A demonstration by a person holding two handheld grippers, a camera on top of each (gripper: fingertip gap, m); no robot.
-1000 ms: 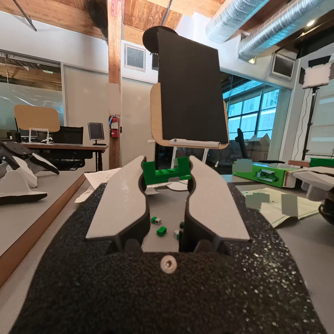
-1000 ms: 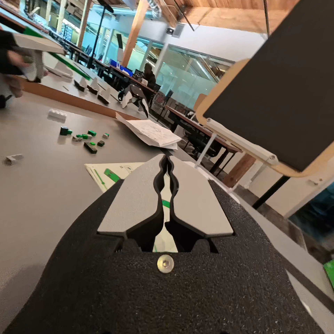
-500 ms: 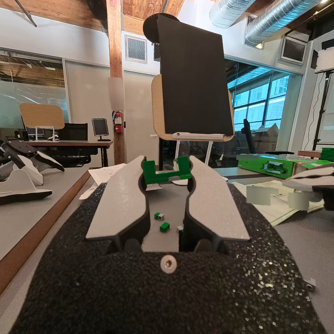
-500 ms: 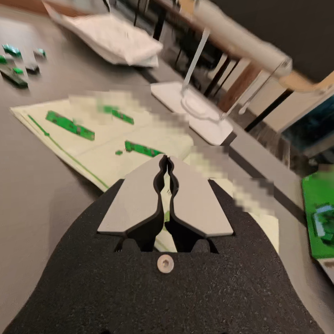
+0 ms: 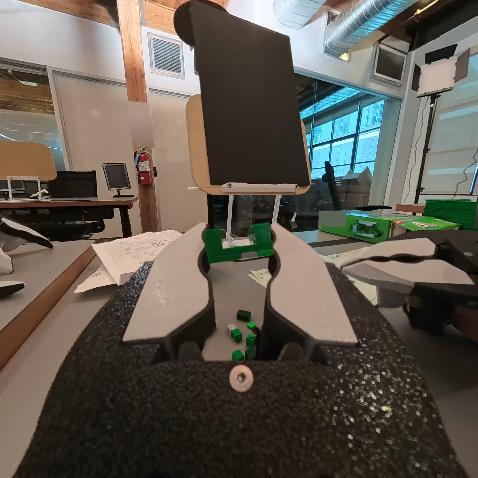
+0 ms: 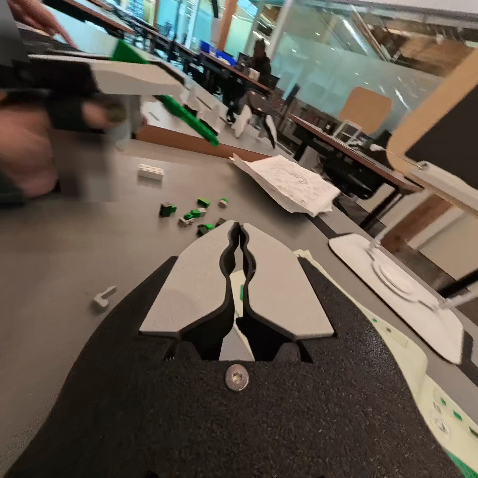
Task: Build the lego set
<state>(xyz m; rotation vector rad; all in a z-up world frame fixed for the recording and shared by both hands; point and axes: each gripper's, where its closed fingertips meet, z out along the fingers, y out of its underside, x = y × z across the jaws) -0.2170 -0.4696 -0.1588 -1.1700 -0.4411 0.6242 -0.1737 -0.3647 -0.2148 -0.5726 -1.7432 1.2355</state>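
My left gripper [image 5: 238, 234] is shut on a green U-shaped lego piece [image 5: 234, 252] and holds it above the grey table [image 5: 232, 284]. Several small green, dark and grey loose bricks [image 5: 244, 333] lie on the table beneath it. My right gripper [image 6: 239, 227] is shut and empty, low over the table, its tips pointing at the loose bricks [image 6: 194, 214]. The right gripper also shows at the right of the left wrist view [image 5: 345, 263]. In the right wrist view, the left gripper [image 6: 176, 85] with the green piece [image 6: 191, 119] shows blurred at the upper left.
A white brick [image 6: 150, 171] and a small grey piece [image 6: 104, 297] lie on the table. A white paper bag [image 6: 287, 186] lies behind the bricks. An instruction booklet [image 6: 403, 349] lies under the right gripper. A tablet stand [image 5: 248, 116] and a green box [image 5: 382, 225] stand behind. The gap from one gripper's tips to the other's is roughly 12 centimetres. The right gripper is farther from the white brick [image 6: 150, 171], some 20 centimetres, than the left, some 12 centimetres.
My right gripper has swung from over the booklet towards the loose bricks and the left gripper, still shut. My left gripper kept hold of the green piece and shifted a little over the bricks.
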